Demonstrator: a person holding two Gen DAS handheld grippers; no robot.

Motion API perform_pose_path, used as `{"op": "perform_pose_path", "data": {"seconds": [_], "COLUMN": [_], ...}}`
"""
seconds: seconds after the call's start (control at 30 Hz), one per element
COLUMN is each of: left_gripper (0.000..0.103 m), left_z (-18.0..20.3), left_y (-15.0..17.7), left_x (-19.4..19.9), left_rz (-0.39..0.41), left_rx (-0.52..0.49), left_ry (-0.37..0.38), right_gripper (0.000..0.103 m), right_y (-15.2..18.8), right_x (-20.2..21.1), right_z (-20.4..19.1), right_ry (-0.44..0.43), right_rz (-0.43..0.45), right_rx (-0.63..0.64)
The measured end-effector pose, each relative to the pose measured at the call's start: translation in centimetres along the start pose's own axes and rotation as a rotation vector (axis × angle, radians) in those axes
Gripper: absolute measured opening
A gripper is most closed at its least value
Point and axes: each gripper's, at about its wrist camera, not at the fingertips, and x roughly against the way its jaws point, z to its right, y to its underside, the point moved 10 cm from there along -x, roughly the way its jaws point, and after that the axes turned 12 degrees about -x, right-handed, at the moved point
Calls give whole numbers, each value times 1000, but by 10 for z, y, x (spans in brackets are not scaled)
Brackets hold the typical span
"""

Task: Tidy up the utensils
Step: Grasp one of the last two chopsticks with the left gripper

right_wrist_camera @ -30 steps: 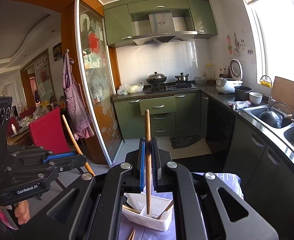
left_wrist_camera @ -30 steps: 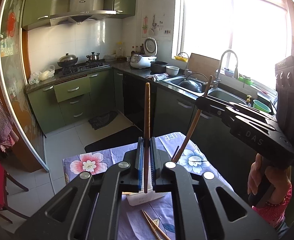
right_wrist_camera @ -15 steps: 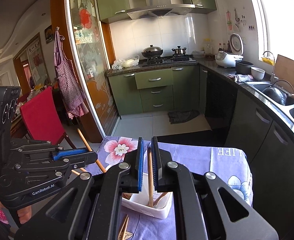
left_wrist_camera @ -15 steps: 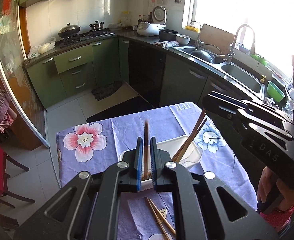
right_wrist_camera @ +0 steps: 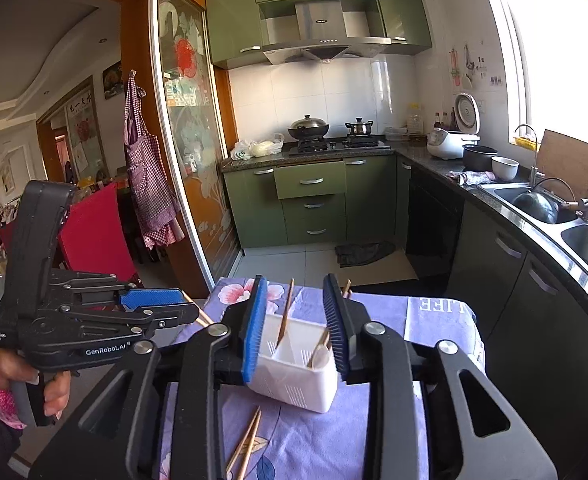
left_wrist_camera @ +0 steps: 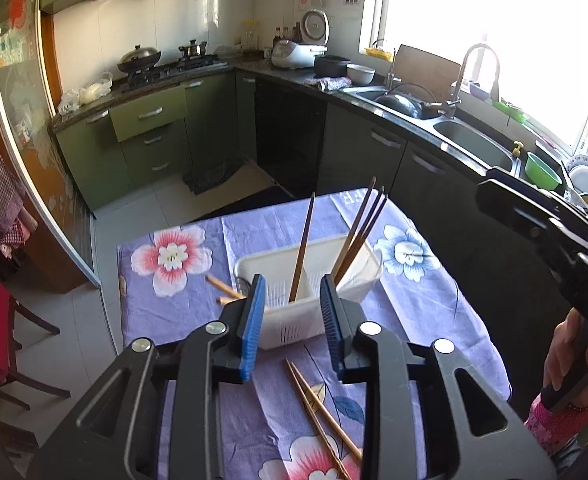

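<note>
A white slotted utensil holder stands on the purple floral tablecloth. One dark chopstick stands in its left section, and three more lean in the right section. Two chopsticks lie on the cloth in front of the holder. My left gripper is open and empty just above the holder's near wall. My right gripper is open and empty over the holder; its body shows in the left wrist view.
More chopstick ends lie left of the holder. A pale spoon sits in the holder's right section. Green kitchen cabinets, a counter with a sink and a red chair surround the small table.
Both grippers held a chopstick upright, lowered it into the holder, then opened and let go. The chopsticks now stand in the holder.
</note>
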Motion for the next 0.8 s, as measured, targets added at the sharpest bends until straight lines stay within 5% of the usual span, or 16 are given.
{"op": "perform_pose_path", "data": {"seconds": [0.33,0.57,0.8], "left_gripper": [36,30,19], "left_z": [39,46,49], "left_y": [131,160,167], "left_x": [-91,-132,-149], "left_rz": [-281,-380,-420], "left_rx": [125,142,127], "left_ry": [116,85,39], "right_gripper": [35,35,40], "right_y": [110,166,177], "right_x": [33,33,28], "right_z": [86,117,121], "right_ry": [137,98,77], "right_rz": [-41,-115,-132], "right_rx": [-157,-291,-330]}}
